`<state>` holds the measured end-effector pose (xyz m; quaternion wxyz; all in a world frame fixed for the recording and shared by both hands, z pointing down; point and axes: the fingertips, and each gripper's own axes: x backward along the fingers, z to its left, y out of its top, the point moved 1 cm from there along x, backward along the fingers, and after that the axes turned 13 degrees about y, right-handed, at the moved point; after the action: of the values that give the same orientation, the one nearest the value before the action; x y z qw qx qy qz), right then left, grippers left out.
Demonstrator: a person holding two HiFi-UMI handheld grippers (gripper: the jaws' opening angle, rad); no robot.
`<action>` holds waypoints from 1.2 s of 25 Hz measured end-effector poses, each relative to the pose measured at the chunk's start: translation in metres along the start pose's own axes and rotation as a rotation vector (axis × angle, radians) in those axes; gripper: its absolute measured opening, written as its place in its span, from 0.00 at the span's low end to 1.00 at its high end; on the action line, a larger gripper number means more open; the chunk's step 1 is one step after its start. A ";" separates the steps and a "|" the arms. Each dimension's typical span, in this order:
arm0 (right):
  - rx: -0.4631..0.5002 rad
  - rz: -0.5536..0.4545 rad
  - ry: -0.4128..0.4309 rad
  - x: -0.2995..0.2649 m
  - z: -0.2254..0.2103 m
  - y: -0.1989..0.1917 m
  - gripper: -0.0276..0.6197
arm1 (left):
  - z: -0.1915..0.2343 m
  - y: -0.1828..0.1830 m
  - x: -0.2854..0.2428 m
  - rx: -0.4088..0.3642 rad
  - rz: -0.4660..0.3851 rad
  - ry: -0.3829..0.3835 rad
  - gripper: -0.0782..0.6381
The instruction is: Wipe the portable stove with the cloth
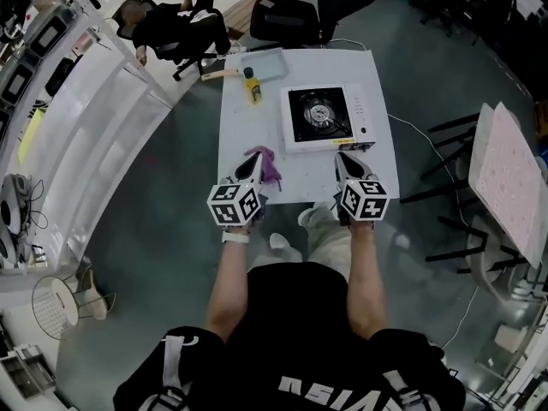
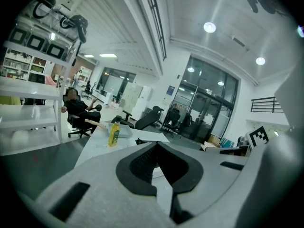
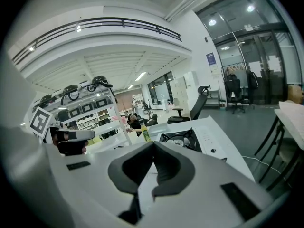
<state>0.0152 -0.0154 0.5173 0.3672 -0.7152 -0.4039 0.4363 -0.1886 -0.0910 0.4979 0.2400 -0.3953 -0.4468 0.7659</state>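
The white portable stove (image 1: 330, 118) with its black burner lies on the white table (image 1: 244, 118), right of centre; the right gripper view shows the stove (image 3: 183, 139) just ahead. A purple cloth (image 1: 267, 163) lies crumpled near the table's front edge. My left gripper (image 1: 254, 157) hovers right beside the cloth, on its left; its jaws meet at the tips (image 2: 156, 144) with no cloth seen between them. My right gripper (image 1: 343, 156) is at the stove's front edge, jaws shut (image 3: 153, 143) and empty.
A yellow bottle (image 1: 253, 84) and a grey tray (image 1: 261, 62) stand at the table's far side. Office chairs (image 1: 291, 15) and a seated person (image 1: 163, 24) are beyond. A second table (image 1: 514, 178) stands at the right, white shelving (image 1: 77, 135) at the left.
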 end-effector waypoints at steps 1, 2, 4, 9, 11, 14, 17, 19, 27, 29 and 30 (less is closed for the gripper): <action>-0.002 0.001 -0.004 0.004 -0.001 -0.001 0.06 | -0.004 -0.001 0.000 -0.003 0.002 -0.007 0.12; -0.004 0.001 -0.007 0.007 -0.002 -0.002 0.06 | -0.007 -0.003 0.001 -0.007 0.004 -0.012 0.12; -0.009 0.001 -0.011 0.013 -0.004 -0.006 0.06 | -0.013 -0.007 0.002 -0.014 0.010 -0.021 0.12; -0.024 -0.006 -0.015 0.020 -0.008 -0.012 0.06 | -0.024 -0.012 0.007 -0.034 0.012 -0.034 0.12; -0.036 -0.011 -0.012 0.021 -0.009 -0.013 0.06 | -0.025 -0.012 0.009 -0.037 0.011 -0.034 0.12; -0.035 -0.008 -0.010 0.023 -0.008 -0.015 0.06 | -0.026 -0.013 0.010 -0.038 0.009 -0.032 0.12; -0.035 0.000 -0.007 0.027 -0.009 -0.018 0.06 | -0.031 -0.016 0.012 -0.042 0.011 -0.034 0.12; -0.032 0.004 -0.007 0.029 -0.010 -0.019 0.06 | -0.035 -0.018 0.013 -0.044 0.010 -0.035 0.12; -0.028 0.015 0.000 0.032 -0.007 -0.021 0.06 | -0.037 -0.020 0.018 -0.051 0.010 -0.027 0.12; -0.024 0.015 0.004 0.033 -0.007 -0.021 0.06 | -0.039 -0.020 0.018 -0.053 0.008 -0.025 0.12; -0.022 0.016 0.006 0.033 -0.008 -0.020 0.06 | -0.040 -0.021 0.018 -0.055 0.009 -0.024 0.12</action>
<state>0.0267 0.0211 0.5271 0.3568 -0.7237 -0.4021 0.4326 -0.1659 -0.0487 0.4979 0.2205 -0.3945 -0.4686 0.7590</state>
